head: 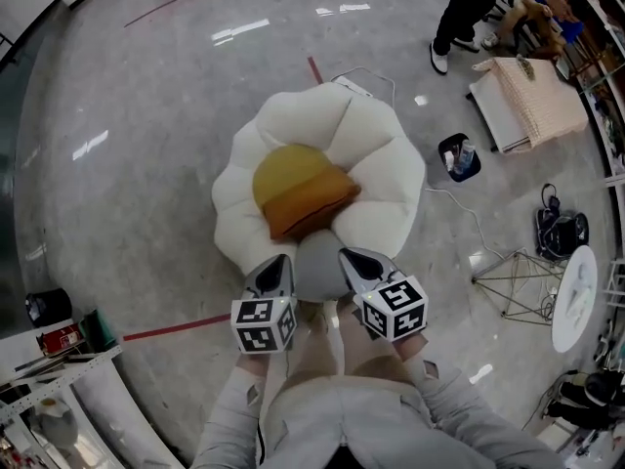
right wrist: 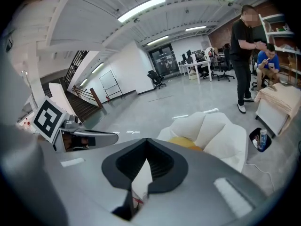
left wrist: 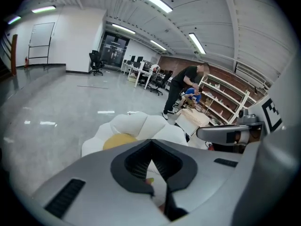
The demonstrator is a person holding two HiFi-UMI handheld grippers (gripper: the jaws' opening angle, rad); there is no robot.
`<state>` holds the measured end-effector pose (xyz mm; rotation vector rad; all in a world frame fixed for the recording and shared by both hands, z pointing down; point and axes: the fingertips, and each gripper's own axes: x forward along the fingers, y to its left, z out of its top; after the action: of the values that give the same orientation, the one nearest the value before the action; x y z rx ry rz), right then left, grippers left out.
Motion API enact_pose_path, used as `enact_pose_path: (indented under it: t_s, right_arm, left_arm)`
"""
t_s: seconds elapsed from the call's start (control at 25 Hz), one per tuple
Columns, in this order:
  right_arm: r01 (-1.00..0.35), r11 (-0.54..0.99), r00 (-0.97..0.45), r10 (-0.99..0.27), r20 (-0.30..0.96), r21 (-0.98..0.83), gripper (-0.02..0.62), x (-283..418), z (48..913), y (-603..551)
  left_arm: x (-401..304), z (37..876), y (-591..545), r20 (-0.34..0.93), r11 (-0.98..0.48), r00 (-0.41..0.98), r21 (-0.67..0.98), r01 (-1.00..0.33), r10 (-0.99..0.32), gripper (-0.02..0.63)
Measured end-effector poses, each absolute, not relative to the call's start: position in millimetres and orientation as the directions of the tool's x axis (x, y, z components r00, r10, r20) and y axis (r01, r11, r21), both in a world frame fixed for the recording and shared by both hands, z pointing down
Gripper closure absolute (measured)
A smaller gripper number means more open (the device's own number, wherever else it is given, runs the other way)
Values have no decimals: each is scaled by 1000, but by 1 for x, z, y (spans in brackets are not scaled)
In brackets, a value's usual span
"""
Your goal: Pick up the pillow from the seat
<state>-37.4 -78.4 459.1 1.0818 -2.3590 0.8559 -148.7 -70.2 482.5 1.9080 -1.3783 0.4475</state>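
Starting at the left, we see a cluttered shelf point(head: 59, 360) crowding the lower corner, with a red tape line point(head: 171, 327) running from it across the floor toward us. Past that, the floor on this side is bare, so there is room to swing wide. Our left gripper point(head: 279, 266) hangs at the near edge of the seat point(head: 381, 140), its jaws pressed together with nothing between them. The pillow point(head: 298, 195), yellow on top and orange along its near side, sits in the hollow at the middle of the white, petal-shaped seat, apart from both tools. Our right gripper point(head: 352, 260) is just beside the left, equally closed and empty (a grey patch point(head: 315, 270) shows between the two, and we cannot tell what it is).

As we judge it, the main risk is reaching in with the jaws closed, which would only shove the pillow deeper among the petals. Biting too low could pinch seat fabric along with the pillow and drag the whole seat. A shallow pinch on such soft stuffing may slip as we lift. To the right the room tightens: a cable point(head: 459, 206) trails off the seat, with a wire stand point(head: 518, 283) and a white round table point(head: 574, 296) near it, so lifting up and back toward us looks safest.
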Motion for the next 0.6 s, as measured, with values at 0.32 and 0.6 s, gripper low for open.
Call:
enact_pose_path:
  t_s: [0.32, 0.6]
  right_arm:
    - [-773, 506, -623, -490, 610, -383, 595, -29, 518, -127]
    - [-782, 483, -613, -480, 627, -395, 595, -15, 582, -165]
  left_arm:
    - [-137, 542, -103, 689, -120, 344, 353, -928, -638, 600]
    - [-122, 609, -146, 710, -142, 331, 313, -939, -622, 600]
